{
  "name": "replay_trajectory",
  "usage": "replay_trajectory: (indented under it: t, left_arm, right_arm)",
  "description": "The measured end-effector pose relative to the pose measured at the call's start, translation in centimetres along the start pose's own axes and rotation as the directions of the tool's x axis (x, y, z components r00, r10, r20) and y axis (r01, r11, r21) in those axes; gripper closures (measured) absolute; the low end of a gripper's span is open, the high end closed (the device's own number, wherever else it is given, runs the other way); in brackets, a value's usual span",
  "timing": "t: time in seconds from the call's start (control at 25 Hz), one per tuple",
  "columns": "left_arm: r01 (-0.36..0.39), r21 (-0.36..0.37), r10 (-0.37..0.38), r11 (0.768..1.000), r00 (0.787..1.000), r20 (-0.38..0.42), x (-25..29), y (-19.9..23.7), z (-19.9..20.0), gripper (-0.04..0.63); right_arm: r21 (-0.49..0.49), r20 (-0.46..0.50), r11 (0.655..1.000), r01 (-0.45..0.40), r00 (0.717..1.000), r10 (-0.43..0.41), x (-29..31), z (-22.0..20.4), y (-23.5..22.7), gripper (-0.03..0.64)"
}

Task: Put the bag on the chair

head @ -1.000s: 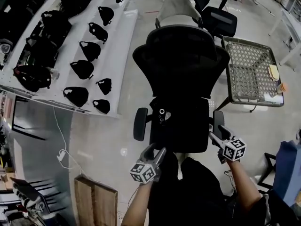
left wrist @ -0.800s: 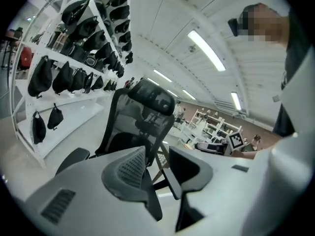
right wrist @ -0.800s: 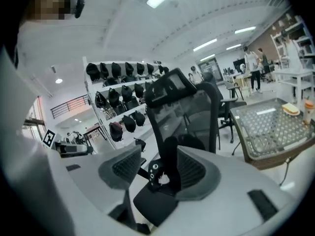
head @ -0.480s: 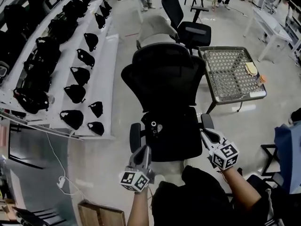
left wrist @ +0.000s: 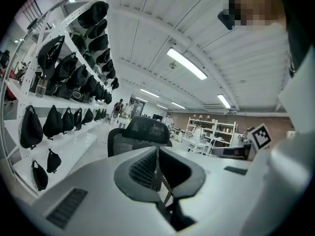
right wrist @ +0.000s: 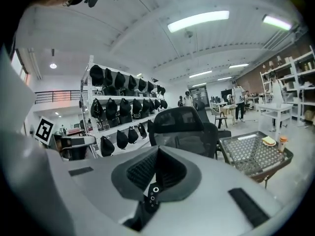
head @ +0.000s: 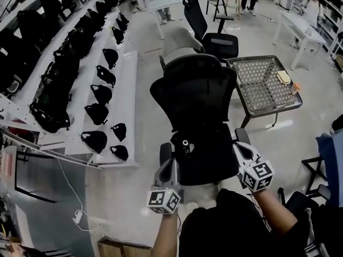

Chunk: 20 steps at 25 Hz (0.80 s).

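Left gripper [head: 168,167], clamped on a thin dark strap [left wrist: 156,168], and right gripper [head: 241,150], jaws just closed on a black eyeleted strap [right wrist: 153,193], carry the black fabric bag [head: 214,221] slung between them, just short of the black mesh office chair [head: 206,154] straight ahead, equally near both.

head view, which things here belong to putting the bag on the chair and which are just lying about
In the job: bag, gripped by its straps; left gripper and right gripper, both shut on it; black chair.
Lying about: shelf bags, mesh table, second office chair.
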<state>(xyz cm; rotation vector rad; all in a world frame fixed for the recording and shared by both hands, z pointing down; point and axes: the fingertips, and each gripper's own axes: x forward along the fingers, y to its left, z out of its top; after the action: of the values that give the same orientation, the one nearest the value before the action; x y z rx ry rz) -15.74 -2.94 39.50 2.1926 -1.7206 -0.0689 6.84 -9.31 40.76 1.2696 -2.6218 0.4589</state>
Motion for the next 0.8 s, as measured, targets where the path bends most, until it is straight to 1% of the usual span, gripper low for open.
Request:
replay_trajectory:
  t: [0.12, 0.28, 0.52, 0.8]
  left_arm:
    - [0.003, 0.012, -0.003, 1.0, 1.0, 0.008, -0.2, -0.1, 0.8, 0.575]
    - [0.011, -0.004, -0.011, 1.0, 1.0, 0.016, 0.1, -0.3, 1.1, 0.575]
    - [0.017, 0.003, -0.017, 1.0, 1.0, -0.004, 1.0, -1.0, 0.8, 0.575]
    - [0.009, 0.001, -0.009, 1.0, 1.0, -0.015, 2.1, -1.6, -0.2, 0.575]
  right_arm:
    - [-0.014, 0.014, 1.0, 0.003, 1.0, -0.003, 0.1, 1.0, 0.8, 0.617]
    - [-0.041, 0.019, 0.999, 0.006, 1.0, -0.005, 0.0, 1.8, 1.0, 0.618]
    - [-0.075, 0.026, 0.997, 0.01, 1.0, -0.008, 0.2, 2.8, 0.5, 0.618]
    - [-0.073, 0.028, 0.997, -0.018, 0.999, 0.02, 1.0, 3.0, -0.2, 0.618]
